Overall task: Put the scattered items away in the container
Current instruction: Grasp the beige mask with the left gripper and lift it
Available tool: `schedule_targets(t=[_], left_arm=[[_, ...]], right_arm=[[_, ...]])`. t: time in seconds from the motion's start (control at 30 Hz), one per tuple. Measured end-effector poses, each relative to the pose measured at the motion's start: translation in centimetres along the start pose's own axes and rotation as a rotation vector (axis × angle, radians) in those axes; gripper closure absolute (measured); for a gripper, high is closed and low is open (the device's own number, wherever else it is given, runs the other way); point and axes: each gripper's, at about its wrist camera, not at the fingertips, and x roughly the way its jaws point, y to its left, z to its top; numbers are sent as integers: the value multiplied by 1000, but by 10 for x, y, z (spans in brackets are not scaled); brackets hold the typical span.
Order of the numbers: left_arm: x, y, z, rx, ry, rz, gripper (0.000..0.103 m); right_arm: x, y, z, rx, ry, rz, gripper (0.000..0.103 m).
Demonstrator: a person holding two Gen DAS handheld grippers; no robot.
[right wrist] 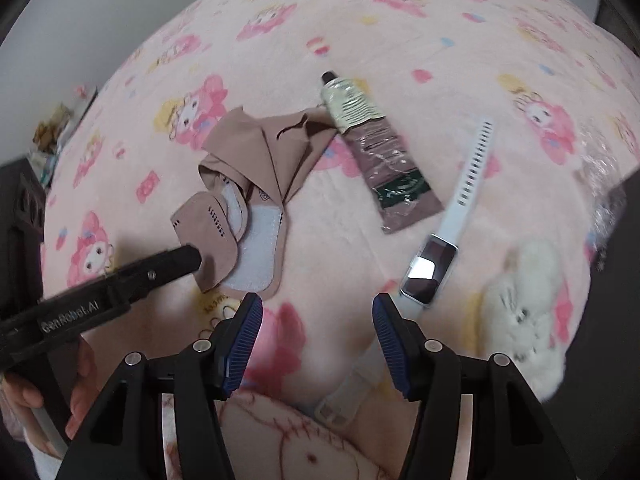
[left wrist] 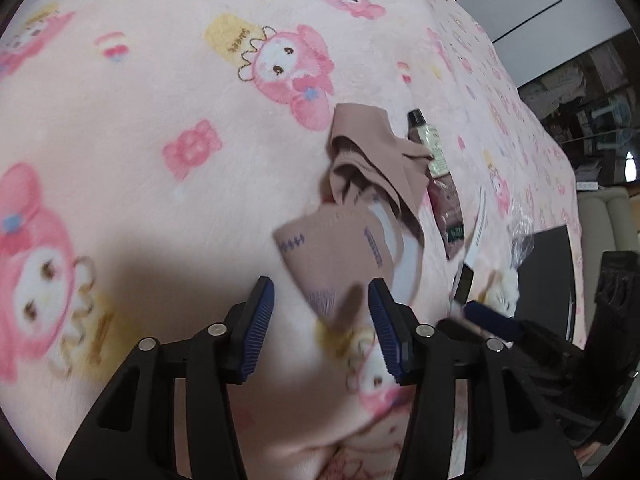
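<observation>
The left tongs [left wrist: 321,330] stand apart just before the mask [left wrist: 332,256], ready to take it; the right tongs [right wrist: 318,344], also apart and empty, hang beside the watch [right wrist: 430,268].

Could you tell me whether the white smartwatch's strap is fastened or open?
Open. The white smartwatch lies flat on the pink cartoon-print blanket, its two strap halves stretched out in opposite directions, unjoined.

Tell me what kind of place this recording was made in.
Probably a bedroom at home: everything lies on a bed under a pink cartoon-print fleece blanket, strewn with personal items such as a hand-cream tube, a white smartwatch and a beige face mask.
</observation>
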Motion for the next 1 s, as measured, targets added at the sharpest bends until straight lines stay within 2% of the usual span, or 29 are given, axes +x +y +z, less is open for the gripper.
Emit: schedule_targets(t=[0.1,0.2,0.23,0.27,0.3,0.33,0.43,0.6,0.77,0.9,1.0], left_arm=[[14,6,10,-36,10,-57,40],[28,4,18,-62,33,-71,40],[29,0,19,-49,37,-65,54],[29,-6,20,-30,44,-73,63],[27,-12,19,-13,48,-85,67],[23,-21,18,9,40,-92,78],[7,-46,11,71,18,-128,92],[-27,-96,-11,178,-14,-195,92],[-51,-148,-40,292,-34,-238,92],[-53,-191,-72,384,-1,-262,92],[-40,-221,-101,447,58,-260,92]], right_arm=[[14,2,9,-14,43,5,49],[23,-1,12,-6,66,0,49],[25,-3,12,1,74,4,49],[24,-5,11,11,72,14,49],[22,-6,11,17,65,23,49],[19,-8,9,25,55,31,49],[4,-13,3,46,6,36,49],[-38,-23,-18,73,-72,81,49],[-92,-49,-55,120,-170,70,49],[-127,-76,-96,179,-223,56,49],[-138,-96,-123,212,-230,31,49]])
